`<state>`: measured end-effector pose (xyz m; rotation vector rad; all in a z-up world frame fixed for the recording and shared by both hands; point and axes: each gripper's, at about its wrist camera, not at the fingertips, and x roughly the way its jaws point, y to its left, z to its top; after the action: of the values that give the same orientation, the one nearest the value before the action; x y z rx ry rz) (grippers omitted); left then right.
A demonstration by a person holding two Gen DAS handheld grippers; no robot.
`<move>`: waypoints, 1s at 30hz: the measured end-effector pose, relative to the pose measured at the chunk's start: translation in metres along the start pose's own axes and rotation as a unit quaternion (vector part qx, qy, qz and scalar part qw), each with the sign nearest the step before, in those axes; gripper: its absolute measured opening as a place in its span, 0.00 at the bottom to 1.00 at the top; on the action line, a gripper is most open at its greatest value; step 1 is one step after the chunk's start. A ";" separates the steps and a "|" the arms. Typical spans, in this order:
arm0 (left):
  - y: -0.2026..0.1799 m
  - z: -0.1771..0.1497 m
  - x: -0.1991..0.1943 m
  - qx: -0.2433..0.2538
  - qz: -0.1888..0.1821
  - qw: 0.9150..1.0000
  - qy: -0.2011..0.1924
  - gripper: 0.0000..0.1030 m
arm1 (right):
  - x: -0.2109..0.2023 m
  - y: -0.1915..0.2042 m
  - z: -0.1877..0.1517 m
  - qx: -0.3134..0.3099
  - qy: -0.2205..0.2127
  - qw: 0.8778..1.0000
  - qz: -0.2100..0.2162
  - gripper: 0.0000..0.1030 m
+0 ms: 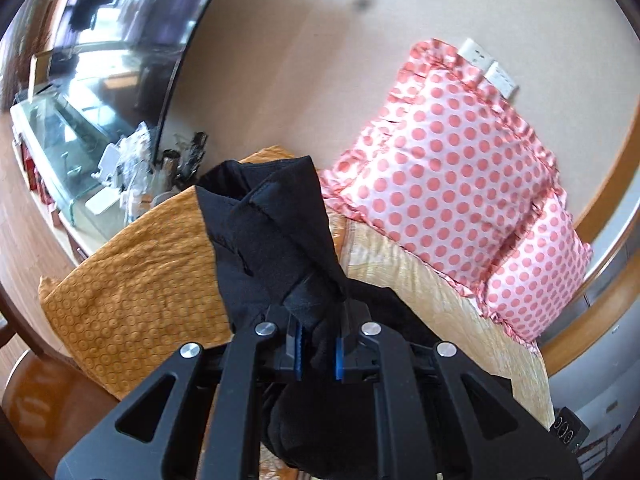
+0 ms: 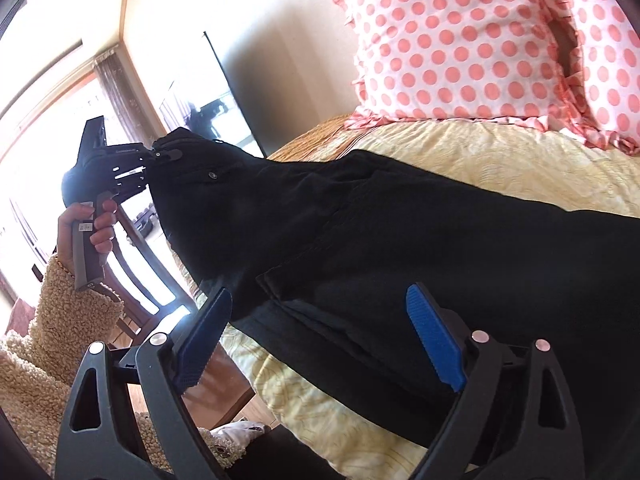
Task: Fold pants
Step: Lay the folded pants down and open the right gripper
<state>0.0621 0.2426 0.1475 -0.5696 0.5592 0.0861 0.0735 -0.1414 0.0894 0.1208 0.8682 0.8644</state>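
The black pants [image 2: 400, 232] lie stretched across the pale yellow bedspread [image 2: 500, 152]. My left gripper [image 1: 318, 354] is shut on the waistband end of the pants [image 1: 272, 232] and holds it lifted, the cloth standing up past the blue pads. In the right wrist view the left gripper [image 2: 150, 162] shows at the far left, held by a hand, gripping the waistband near a button. My right gripper [image 2: 320, 320] is open, its blue pads [image 2: 434, 338] apart on either side of a pant leg edge, just above the cloth.
Two pink polka-dot pillows [image 1: 448, 160] lean on the wall at the head of the bed. An orange textured blanket [image 1: 140, 292] covers the bed's left part. A glass cabinet with clutter [image 1: 80, 148] stands beyond. A dark screen [image 2: 236, 92] hangs on the wall.
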 end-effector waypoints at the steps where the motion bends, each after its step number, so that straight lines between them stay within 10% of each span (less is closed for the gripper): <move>1: -0.016 0.000 0.000 0.015 -0.010 1.000 0.002 0.10 | -0.008 -0.007 -0.002 0.009 -0.006 1.000 -0.005 0.89; 10: -0.172 -0.023 0.014 0.142 -0.113 0.982 0.044 0.10 | -0.079 -0.073 -0.028 0.111 -0.066 0.990 -0.047 0.99; 19: -0.295 -0.119 0.063 0.208 -0.229 0.937 0.160 0.10 | -0.136 -0.114 -0.069 0.173 -0.109 0.973 -0.108 0.99; 23: -0.330 -0.183 0.090 0.246 -0.234 0.915 0.217 0.10 | -0.152 -0.131 -0.081 0.198 -0.125 0.965 -0.121 0.99; 30: -0.345 -0.230 0.087 0.308 -0.217 0.904 0.202 0.11 | -0.177 -0.147 -0.089 0.212 -0.148 0.955 -0.149 0.99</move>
<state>0.1052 -0.1773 0.1095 -0.0720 0.8041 -0.6314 0.0407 -0.3856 0.0783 0.4699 0.7534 0.3557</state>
